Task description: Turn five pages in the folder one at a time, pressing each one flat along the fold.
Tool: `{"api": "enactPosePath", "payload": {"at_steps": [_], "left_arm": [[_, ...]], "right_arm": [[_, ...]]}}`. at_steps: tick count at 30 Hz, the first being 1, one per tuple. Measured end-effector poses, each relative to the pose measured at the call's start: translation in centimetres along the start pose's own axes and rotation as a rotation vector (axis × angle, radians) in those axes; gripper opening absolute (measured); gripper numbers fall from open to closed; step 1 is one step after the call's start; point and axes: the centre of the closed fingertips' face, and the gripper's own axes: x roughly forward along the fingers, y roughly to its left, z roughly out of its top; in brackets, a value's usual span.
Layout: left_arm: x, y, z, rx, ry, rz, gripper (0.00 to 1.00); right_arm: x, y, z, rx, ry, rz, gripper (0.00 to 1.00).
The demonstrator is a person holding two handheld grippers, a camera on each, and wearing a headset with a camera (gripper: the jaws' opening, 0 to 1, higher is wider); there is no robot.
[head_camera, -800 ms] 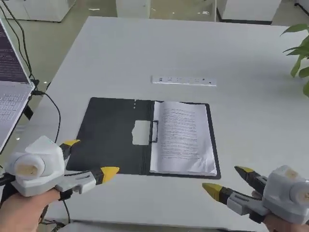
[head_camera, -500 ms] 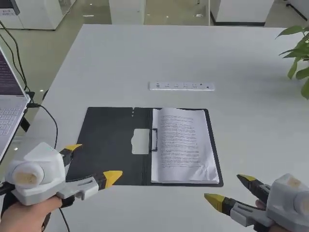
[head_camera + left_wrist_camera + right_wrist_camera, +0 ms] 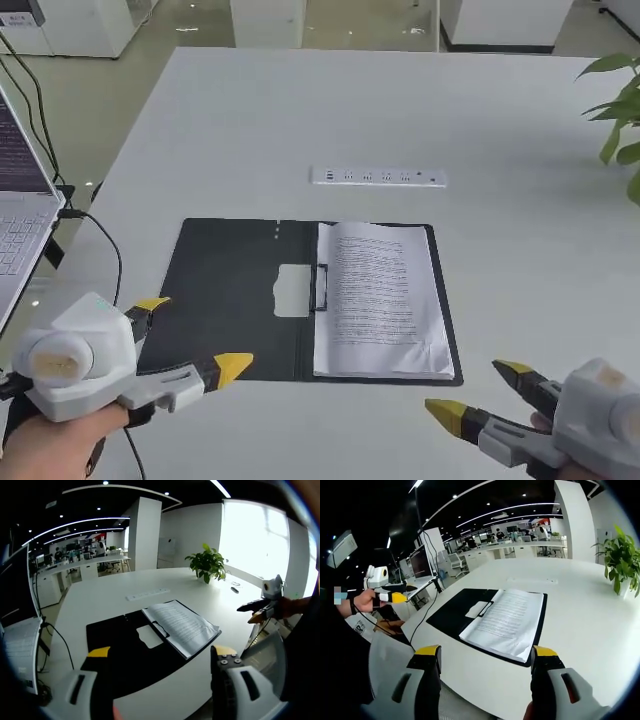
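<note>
A black folder (image 3: 230,300) lies open on the white table, with a stack of printed pages (image 3: 378,298) clipped on its right half and a white label on the dark left half. The same folder (image 3: 125,645) and pages (image 3: 181,625) show in the left gripper view, and the folder (image 3: 455,612) and pages (image 3: 507,622) in the right gripper view. My left gripper (image 3: 192,335) is open, hovering over the folder's near left corner. My right gripper (image 3: 480,390) is open, off the folder's near right corner, touching nothing.
A white power strip (image 3: 378,177) lies beyond the folder. A laptop (image 3: 18,200) with a black cable (image 3: 105,240) sits at the left edge. A green plant (image 3: 620,110) stands at the right. The table's near edge is close to both grippers.
The camera has shifted, so the folder sits lower in the picture. Both grippers stay open and hold about the same places near the folder's front corners.
</note>
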Motion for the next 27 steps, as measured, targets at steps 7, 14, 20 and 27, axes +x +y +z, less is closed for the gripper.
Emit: {"api": "enactPosePath", "payload": {"at_steps": [7,14,20,27], "left_arm": [[-0.20,0.10,-0.17,0.003,0.005,0.002,0.80],[-0.29,0.27,-0.04,0.001,0.002,0.006,0.80],[-0.06,0.04,0.09,0.001,0.000,-0.001,0.80],[0.06,0.01,-0.05,-0.003,0.001,-0.003,0.80]], "right_arm": [[0.05,0.19,-0.21,-0.001,0.003,0.001,0.72],[0.02,0.11,-0.21,0.004,0.000,-0.002,0.72],[0.06,0.07,-0.09,0.005,-0.002,-0.005,0.72],[-0.24,-0.13,-0.24,0.003,-0.001,-0.012,0.72]]}}
